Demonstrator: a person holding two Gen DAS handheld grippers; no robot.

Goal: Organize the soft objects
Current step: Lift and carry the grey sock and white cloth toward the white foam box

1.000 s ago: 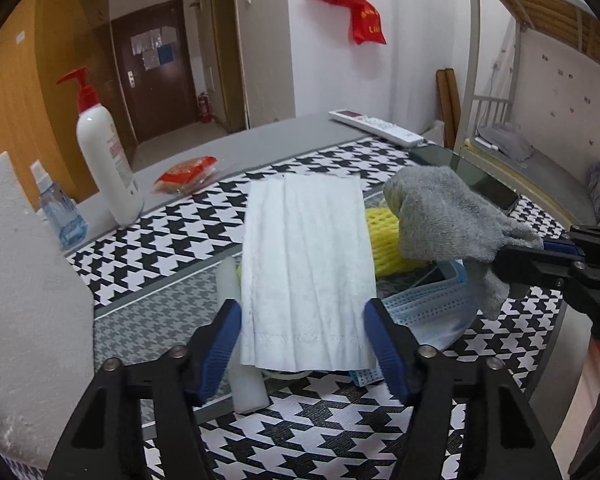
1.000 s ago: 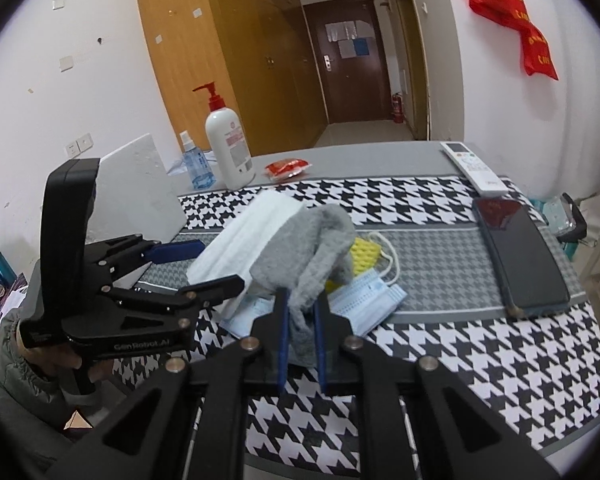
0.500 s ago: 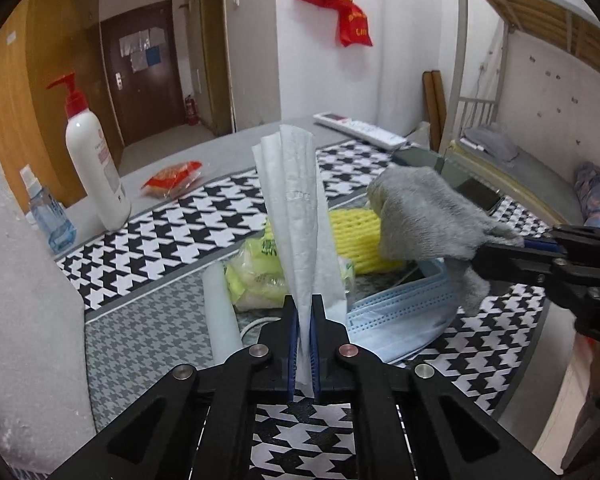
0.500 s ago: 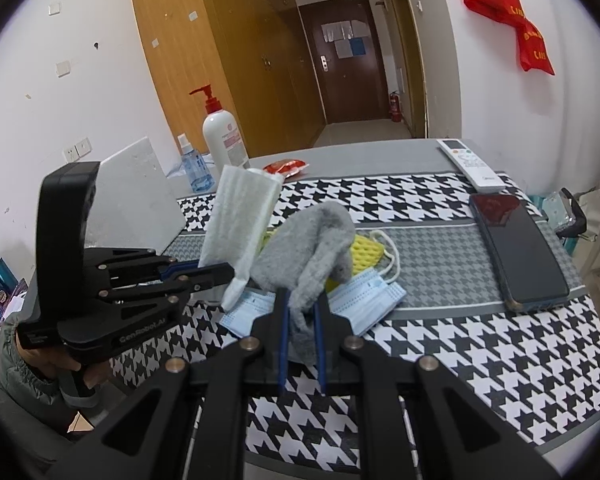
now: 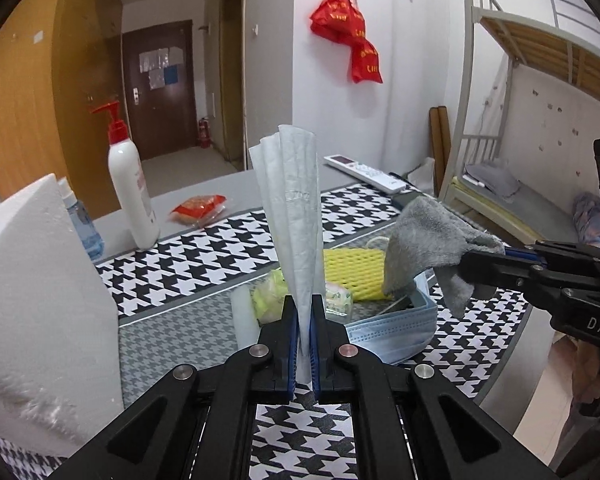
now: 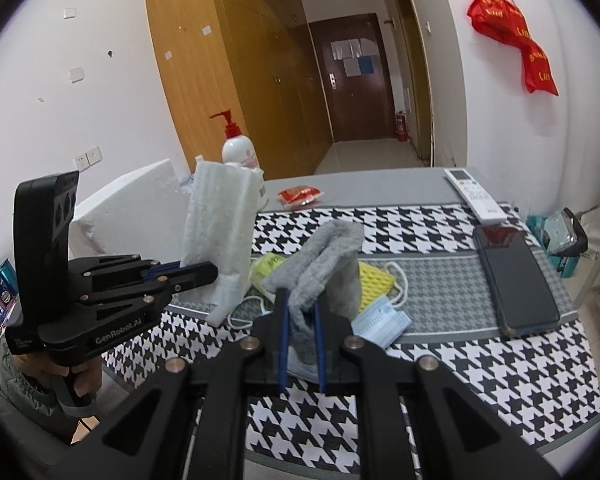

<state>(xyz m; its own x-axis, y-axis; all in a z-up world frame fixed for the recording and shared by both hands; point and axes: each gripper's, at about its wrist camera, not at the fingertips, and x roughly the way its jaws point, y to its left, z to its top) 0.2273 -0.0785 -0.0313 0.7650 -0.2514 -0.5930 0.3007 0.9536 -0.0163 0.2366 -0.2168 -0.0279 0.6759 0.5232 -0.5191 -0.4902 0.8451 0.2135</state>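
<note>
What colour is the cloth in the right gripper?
Grey cloth, clearest in the right wrist view.

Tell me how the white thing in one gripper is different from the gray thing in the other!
The white tissue is thin, flat and folded, standing straight up; the gray sock is thick, fuzzy and droops. The left gripper pinches the tissue; the right gripper pinches the sock. Both are soft, clamped between shut fingers and lifted above the table.

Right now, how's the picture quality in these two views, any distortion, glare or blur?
Left wrist view: strong fisheye bending of the bunk bed frame, dark corners; the white folded cloth in the left gripper is sharp. Right wrist view: the same curving, in the wardrobe; even indoor light, the gray sock slightly soft, a faint reflection on the phone screen.
</note>
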